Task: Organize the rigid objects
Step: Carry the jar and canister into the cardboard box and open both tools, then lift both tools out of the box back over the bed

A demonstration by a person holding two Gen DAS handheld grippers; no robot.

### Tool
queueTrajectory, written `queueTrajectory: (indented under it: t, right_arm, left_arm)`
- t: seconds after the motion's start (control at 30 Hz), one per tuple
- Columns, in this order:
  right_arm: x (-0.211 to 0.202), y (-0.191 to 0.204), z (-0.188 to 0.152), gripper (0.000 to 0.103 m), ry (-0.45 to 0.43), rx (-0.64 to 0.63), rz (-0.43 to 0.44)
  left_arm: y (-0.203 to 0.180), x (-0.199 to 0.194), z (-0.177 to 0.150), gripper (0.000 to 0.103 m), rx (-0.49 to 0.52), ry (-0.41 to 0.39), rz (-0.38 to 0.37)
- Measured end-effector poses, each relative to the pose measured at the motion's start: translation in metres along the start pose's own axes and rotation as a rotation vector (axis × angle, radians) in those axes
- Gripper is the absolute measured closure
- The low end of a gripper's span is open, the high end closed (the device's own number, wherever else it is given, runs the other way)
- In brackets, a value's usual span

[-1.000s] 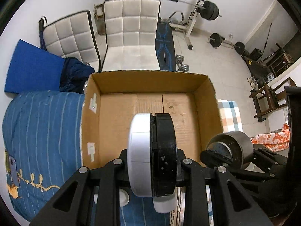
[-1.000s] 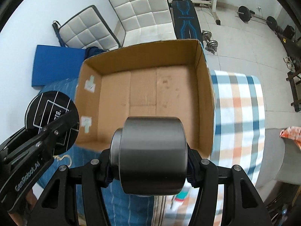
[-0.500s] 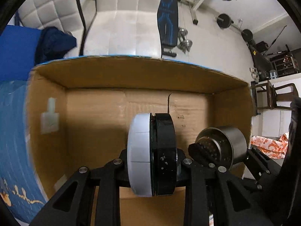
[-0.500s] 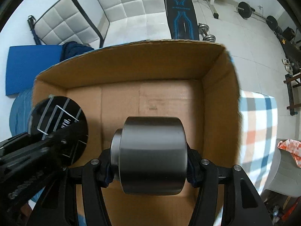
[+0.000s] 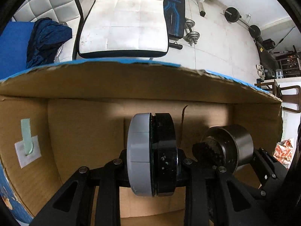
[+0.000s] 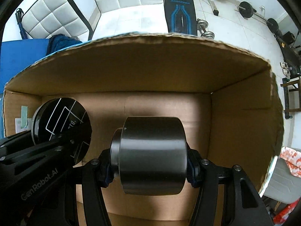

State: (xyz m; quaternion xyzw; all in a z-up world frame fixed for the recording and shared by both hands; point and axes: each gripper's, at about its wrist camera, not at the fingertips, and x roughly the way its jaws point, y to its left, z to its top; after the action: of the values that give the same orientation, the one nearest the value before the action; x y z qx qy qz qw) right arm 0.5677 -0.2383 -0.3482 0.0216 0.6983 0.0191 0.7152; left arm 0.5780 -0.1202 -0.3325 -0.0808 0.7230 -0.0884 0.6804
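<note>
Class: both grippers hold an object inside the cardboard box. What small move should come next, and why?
Probably lower both a little further to the box floor, then release. The left gripper clamps the disc and the right gripper the metal cylinder, both apparently above the bare floor.

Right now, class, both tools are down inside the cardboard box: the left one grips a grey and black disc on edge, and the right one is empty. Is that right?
Not quite. The right tool is not empty: the right wrist view shows it clamped on a metal cylinder. The rest holds: both tools are inside the cardboard box, and the left tool grips the grey and black disc on edge.
</note>
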Motion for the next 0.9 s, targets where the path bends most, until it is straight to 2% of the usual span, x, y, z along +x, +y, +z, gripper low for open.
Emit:
queueTrajectory:
  t: [0.2,0.37,0.43,0.6,0.7,0.73,0.77,0.83,0.9]
  right_arm:
    - [0.009,-0.002,0.003,0.041,0.035,0.001,0.013]
    - [0.012,-0.006,0.004,0.04,0.046,0.012,0.007]
    - [0.01,-0.006,0.007,0.033,0.045,0.011,0.004]
    - [-0.003,-0.006,0.007,0.032,0.024,0.008,-0.001]
    - [-0.012,-0.004,0.005,0.032,0.023,0.007,-0.007]
    - [-0.016,-0.005,0.005,0.03,0.021,0.005,-0.008]
    - [-0.02,-0.004,0.003,0.028,0.018,0.004,-0.008]
    - [-0.027,-0.002,0.002,0.016,0.011,0.0,-0.017]
    - [-0.039,-0.002,-0.006,0.013,-0.003,-0.005,-0.028]
  left_arm:
    - [-0.003,0.007,0.003,0.074,-0.019,0.029,0.021]
    - [-0.007,0.004,0.004,0.064,-0.027,0.027,0.008]
    - [-0.007,0.002,0.006,0.054,-0.034,0.023,-0.005]
    - [-0.005,-0.008,0.004,0.042,-0.058,0.013,-0.028]
    - [-0.004,-0.021,-0.001,0.028,-0.067,-0.007,-0.031]
    - [-0.003,-0.024,-0.001,0.021,-0.068,-0.014,-0.03]
    - [-0.003,-0.03,-0.004,0.019,-0.069,-0.024,-0.023]
    - [-0.001,-0.038,-0.009,0.013,-0.075,-0.048,-0.014]
    - [0.002,-0.048,-0.016,0.008,-0.074,-0.077,-0.002]
